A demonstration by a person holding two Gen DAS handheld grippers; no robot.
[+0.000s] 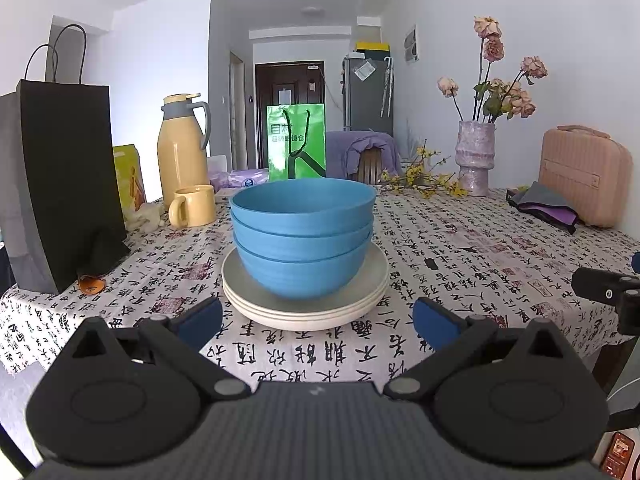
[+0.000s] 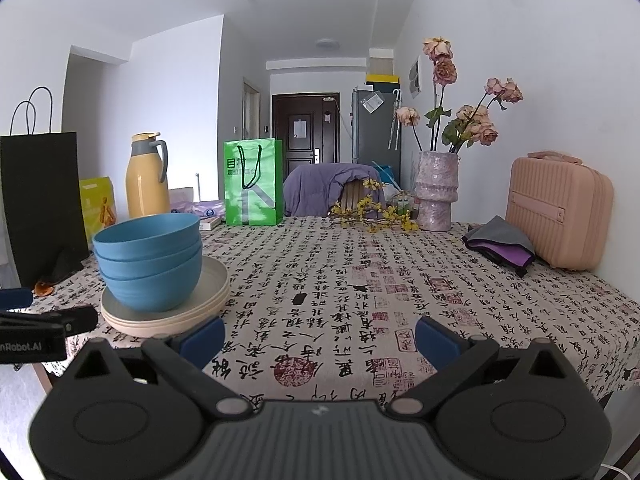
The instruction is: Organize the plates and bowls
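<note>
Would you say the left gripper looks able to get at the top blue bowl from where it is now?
Probably yes: the left gripper is open and faces the stacked blue bowls head-on, with only bare tablecloth between; it would need to rise to the top bowl's rim.

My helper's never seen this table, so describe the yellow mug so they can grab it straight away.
Start at the tall black paper bag on the table's left side, then move right to the yellow thermos jug. The yellow mug sits just in front of that jug, left of the stacked blue bowls. It is short and squat with a plain loop handle, while the jug is tall with a grey collar.
</note>
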